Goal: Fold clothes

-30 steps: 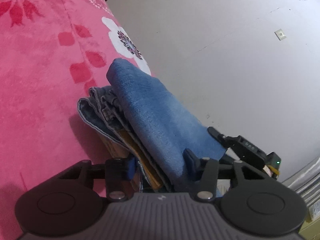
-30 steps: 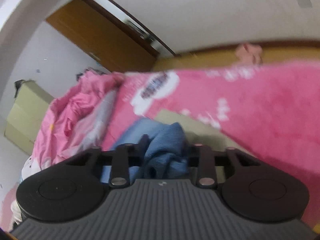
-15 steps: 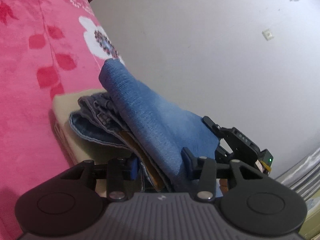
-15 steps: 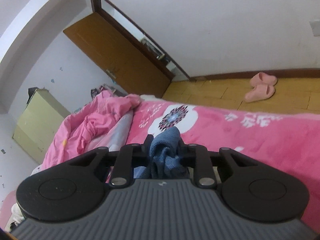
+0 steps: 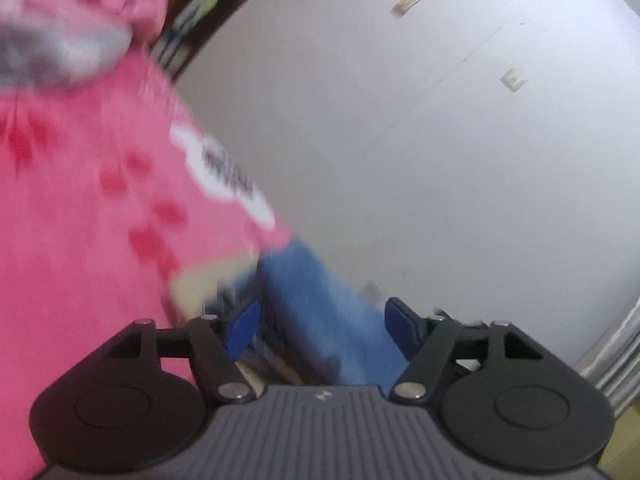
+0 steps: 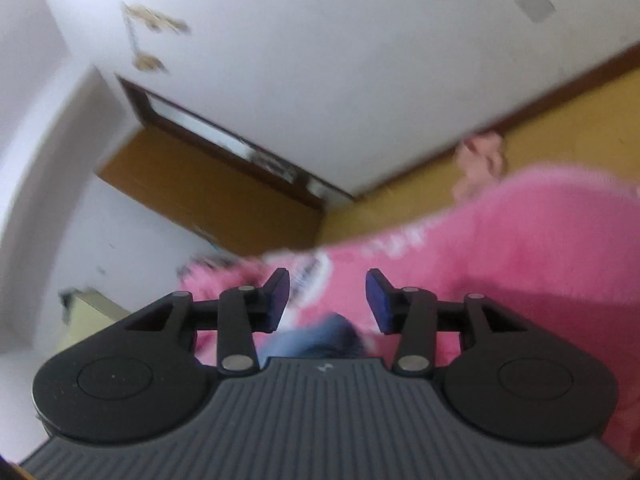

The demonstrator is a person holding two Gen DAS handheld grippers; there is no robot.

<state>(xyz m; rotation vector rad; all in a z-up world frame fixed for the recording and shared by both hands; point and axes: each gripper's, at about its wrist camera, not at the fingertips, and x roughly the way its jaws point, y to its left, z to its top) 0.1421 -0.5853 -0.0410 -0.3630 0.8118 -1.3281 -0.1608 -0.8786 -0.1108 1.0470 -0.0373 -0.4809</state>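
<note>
Folded blue jeans point(image 5: 320, 312) lie on a beige garment point(image 5: 200, 284) on the pink floral blanket point(image 5: 80, 220). My left gripper point(image 5: 320, 328) is open, its blue pads point(image 5: 240, 330) spread either side of the jeans and apart from them. In the right wrist view my right gripper point(image 6: 326, 300) is open and empty. The jeans point(image 6: 316, 340) show low between its fingers, below the pads. Both views are motion-blurred.
A white wall point(image 5: 420, 120) runs along the bed's right edge. The right wrist view shows a brown door point(image 6: 208, 196), a yellow wooden floor point(image 6: 560, 136), pink slippers point(image 6: 480, 160) and a rumpled pink quilt point(image 6: 224, 276).
Both grippers have opened and let go of the jeans. The jeans now lie on the beige garment, and both grippers have drawn back and tilted upward.
</note>
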